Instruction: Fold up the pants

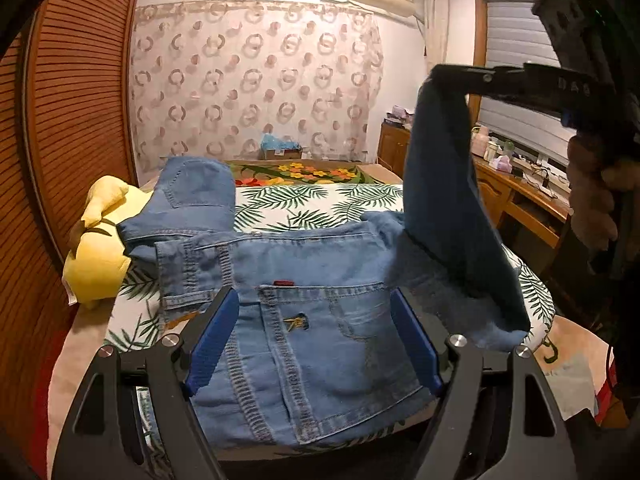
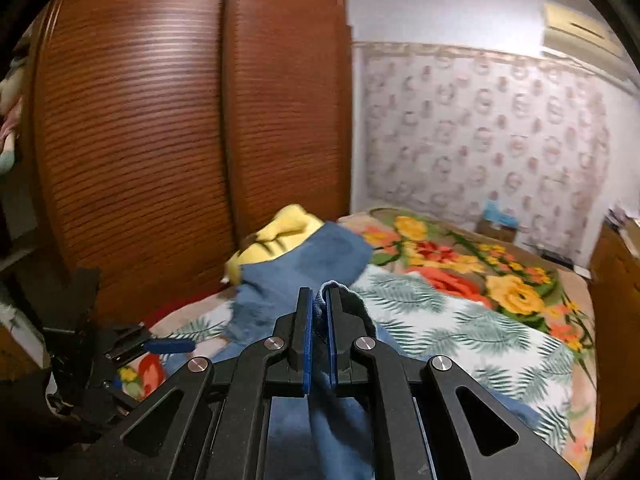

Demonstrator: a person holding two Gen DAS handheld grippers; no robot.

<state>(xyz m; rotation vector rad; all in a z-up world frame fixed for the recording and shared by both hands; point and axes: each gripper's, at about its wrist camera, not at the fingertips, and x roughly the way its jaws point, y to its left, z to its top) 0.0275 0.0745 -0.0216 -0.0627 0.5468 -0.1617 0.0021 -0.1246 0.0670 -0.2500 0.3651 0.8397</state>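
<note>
**Right gripper lifts a pant leg while the left stands wide over the seat**

The pants, light blue denim, lie spread across the bed on a leaf-print cover. Their waistband and back pocket are nearest the left wrist camera, and one leg runs off toward a yellow plush toy at the bed's left edge.

The left gripper has its fingers spread wide apart, one on each side of the seat of the pants. The blue pads hang just above or against the denim; whether they touch it cannot be told, and nothing is pinched between them.

The right gripper has its fingers drawn almost together on a fold of the denim, the cloth's edge poking up between the pads. In the left wrist view that gripper is raised above the bed's right side, held in a hand, and the gripped leg hangs down from it in a dark, blurred sheet to the rest of the pants below.

A wooden wardrobe stands beyond the bed.
</note>
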